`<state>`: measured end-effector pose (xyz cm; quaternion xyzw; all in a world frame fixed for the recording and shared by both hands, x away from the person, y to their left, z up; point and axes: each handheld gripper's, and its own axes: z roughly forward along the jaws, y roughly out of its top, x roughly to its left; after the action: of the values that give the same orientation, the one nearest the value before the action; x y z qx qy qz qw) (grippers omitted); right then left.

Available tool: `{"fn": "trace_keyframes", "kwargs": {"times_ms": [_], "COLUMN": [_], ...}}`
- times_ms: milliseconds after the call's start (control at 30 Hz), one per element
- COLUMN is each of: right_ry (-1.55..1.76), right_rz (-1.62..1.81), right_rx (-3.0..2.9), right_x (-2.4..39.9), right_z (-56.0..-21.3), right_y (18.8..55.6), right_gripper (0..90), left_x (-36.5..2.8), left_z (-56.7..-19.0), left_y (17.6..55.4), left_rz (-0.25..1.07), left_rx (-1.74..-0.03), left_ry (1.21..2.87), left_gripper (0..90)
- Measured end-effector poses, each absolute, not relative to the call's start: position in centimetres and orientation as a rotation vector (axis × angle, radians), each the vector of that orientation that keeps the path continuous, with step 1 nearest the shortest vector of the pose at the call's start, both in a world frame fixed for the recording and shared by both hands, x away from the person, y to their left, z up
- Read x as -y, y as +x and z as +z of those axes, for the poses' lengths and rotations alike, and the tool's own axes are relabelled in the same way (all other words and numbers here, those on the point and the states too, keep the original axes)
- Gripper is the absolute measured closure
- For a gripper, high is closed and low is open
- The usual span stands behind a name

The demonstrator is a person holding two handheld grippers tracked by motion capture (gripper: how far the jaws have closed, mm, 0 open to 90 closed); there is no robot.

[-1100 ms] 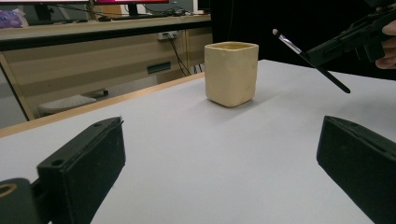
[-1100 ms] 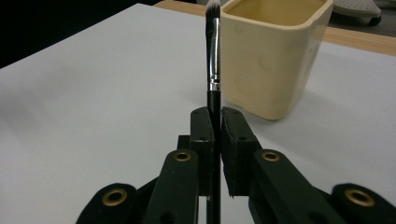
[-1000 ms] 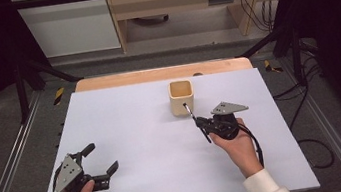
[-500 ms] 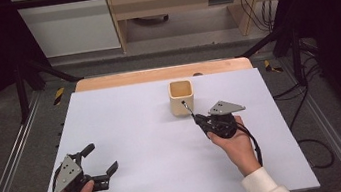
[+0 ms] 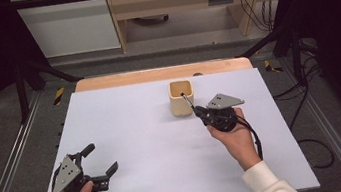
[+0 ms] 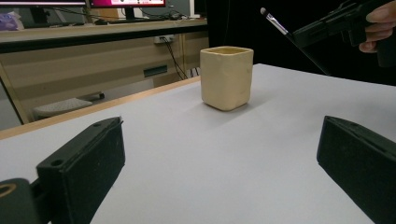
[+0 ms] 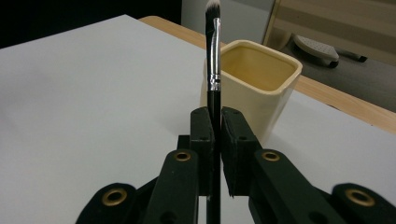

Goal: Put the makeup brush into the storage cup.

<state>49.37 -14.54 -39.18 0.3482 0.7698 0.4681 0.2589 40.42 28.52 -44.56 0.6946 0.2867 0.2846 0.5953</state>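
A cream square cup (image 5: 180, 97) stands upright on the white table (image 5: 128, 132), right of centre toward the far edge. My right gripper (image 5: 200, 113) is just near-right of it, shut on the black handle of a small brush (image 5: 188, 101). The brush's silver ferrule and pale bristles point up and toward the cup's rim. In the right gripper view the brush (image 7: 213, 51) rises between the closed jaws of the gripper (image 7: 217, 126), in front of the cup (image 7: 261, 79). My left gripper (image 5: 100, 159) rests open at the near left, nothing between its jaws, facing the cup (image 6: 227, 77).
A wooden strip (image 5: 160, 73) runs along the table's far edge. Metal rails (image 5: 11, 164) flank the table, and cables (image 5: 305, 102) lie on the floor at the right. A desk and cabinet (image 5: 185, 3) stand beyond the table.
My right gripper has crept slightly toward the cup, bringing the brush tip over its near rim. The left gripper has not moved.
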Motion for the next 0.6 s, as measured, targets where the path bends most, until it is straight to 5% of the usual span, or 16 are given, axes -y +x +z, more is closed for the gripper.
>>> {"fn": "trace_keyframes", "kwargs": {"times_ms": [600], "right_ry": [0.968], "right_rz": [1.307], "right_rx": [-2.052], "right_x": [14.94], "right_z": [-38.4], "right_y": [49.83], "right_gripper": [83.7], "left_x": [-28.2], "left_z": [-44.73], "left_y": [40.65], "left_rz": [0.655], "left_rx": [-0.667], "left_ry": [1.623], "left_gripper": [0.8]}}
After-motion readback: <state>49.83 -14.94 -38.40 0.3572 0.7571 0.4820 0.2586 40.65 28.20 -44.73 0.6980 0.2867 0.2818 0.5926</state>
